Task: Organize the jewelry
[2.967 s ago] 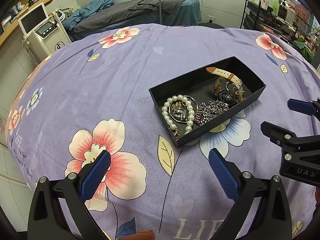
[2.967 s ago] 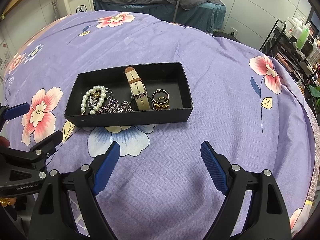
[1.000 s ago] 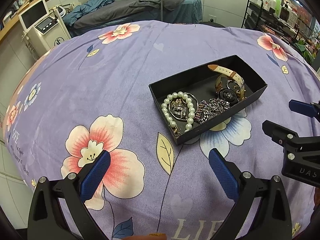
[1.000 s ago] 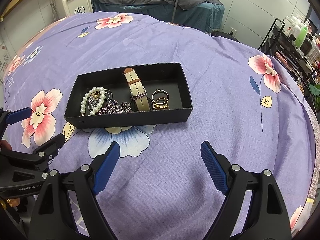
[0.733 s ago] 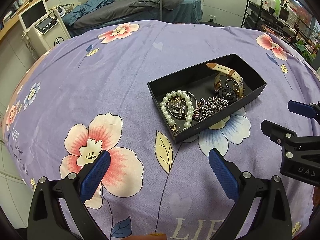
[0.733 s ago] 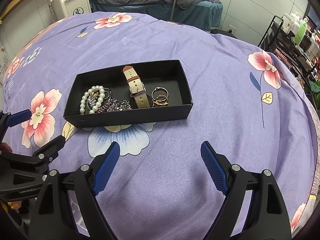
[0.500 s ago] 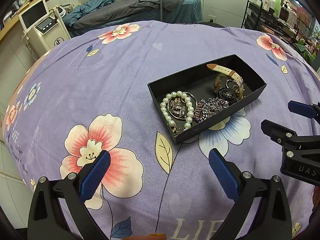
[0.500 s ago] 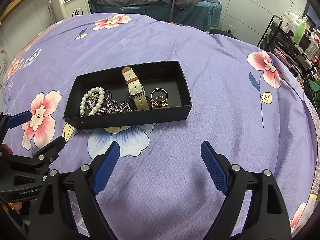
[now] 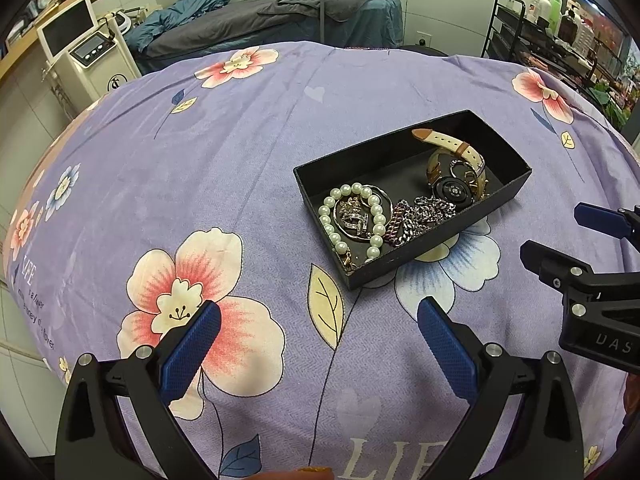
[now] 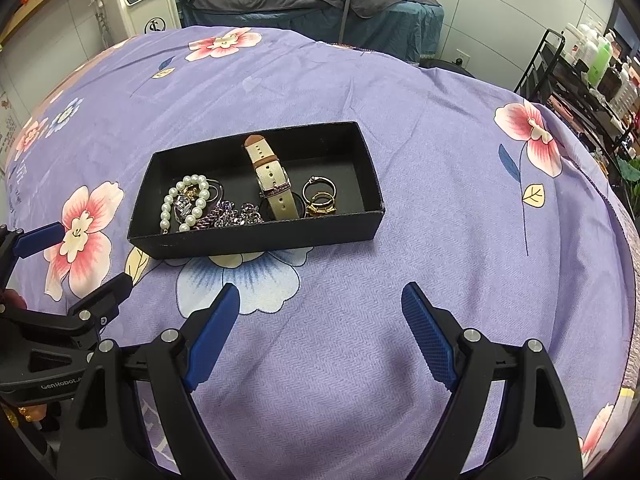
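Black tray sits on purple floral sheet w/ jewelry inside. Left tongs & right tongs both spread wide, empty, near tray, not touching. Left view shows watch face; right view hides it behind strap but shows rings apart. Pearl bracelet at tray's left end, chain beside it.

Black box, white pearl bracelet, cream-tan watch strap, purple floral cloth, blue-padded claws
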Action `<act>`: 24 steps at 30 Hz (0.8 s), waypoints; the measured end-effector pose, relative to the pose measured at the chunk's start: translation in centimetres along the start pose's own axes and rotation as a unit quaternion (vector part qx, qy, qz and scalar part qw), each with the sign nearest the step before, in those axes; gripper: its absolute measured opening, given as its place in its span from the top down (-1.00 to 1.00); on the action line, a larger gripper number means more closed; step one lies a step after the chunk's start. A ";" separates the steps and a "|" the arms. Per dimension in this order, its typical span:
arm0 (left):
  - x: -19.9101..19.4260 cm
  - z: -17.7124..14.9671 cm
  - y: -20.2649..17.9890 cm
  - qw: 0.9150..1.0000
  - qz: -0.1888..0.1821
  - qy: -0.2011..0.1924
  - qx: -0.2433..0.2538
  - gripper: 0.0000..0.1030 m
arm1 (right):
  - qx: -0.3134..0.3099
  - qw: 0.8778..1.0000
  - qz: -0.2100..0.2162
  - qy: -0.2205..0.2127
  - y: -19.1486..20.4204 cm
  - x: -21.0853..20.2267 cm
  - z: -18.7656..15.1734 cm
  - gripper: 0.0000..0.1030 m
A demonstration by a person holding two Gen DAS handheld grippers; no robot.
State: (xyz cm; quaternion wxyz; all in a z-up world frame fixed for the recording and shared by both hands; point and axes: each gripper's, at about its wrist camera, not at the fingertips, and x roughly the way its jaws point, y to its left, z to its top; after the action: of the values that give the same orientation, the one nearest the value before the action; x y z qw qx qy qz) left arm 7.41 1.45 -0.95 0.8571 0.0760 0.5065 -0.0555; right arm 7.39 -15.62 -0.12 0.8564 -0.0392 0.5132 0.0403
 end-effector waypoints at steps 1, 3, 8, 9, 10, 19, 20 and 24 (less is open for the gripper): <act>0.0 0.0 0.0 1.000 0.000 0.001 0.000 -0.87 | 0.000 1.000 0.000 0.000 0.0 0.0 0.0 -0.60; 0.1 0.0 0.0 1.000 -0.001 0.001 -0.001 -0.87 | -0.001 1.000 0.000 0.000 0.0 0.0 0.0 -0.60; 0.1 0.0 0.2 1.000 -0.004 -0.002 -0.007 -0.87 | 0.000 1.000 -0.001 0.000 0.0 0.0 0.0 -0.60; 0.0 -0.1 0.2 1.000 -0.007 -0.006 -0.009 -0.87 | 0.001 1.000 -0.001 -0.001 0.0 0.0 0.0 -0.60; -0.1 -0.1 0.3 1.000 -0.010 -0.013 -0.011 -0.87 | 0.003 1.000 -0.001 -0.002 0.0 0.0 0.0 -0.60; 0.0 -0.3 -0.1 1.000 -0.001 -0.021 -0.013 -0.87 | 0.012 1.000 -0.008 -0.008 -0.3 0.0 -0.2 -0.60; 0.0 -0.3 0.0 1.000 -0.001 -0.020 -0.014 -0.87 | 0.012 1.000 -0.007 -0.009 -0.3 -0.1 -0.2 -0.60; -0.2 -0.2 0.1 1.000 0.000 -0.022 -0.017 -0.87 | 0.014 1.000 -0.007 -0.013 -0.3 -0.3 -0.1 -0.60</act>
State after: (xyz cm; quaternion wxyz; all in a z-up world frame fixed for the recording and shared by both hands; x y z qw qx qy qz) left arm 7.10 1.55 -0.88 0.8694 0.0599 0.4881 -0.0483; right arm 7.23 -15.97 0.07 0.8636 -0.0300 0.5026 0.0281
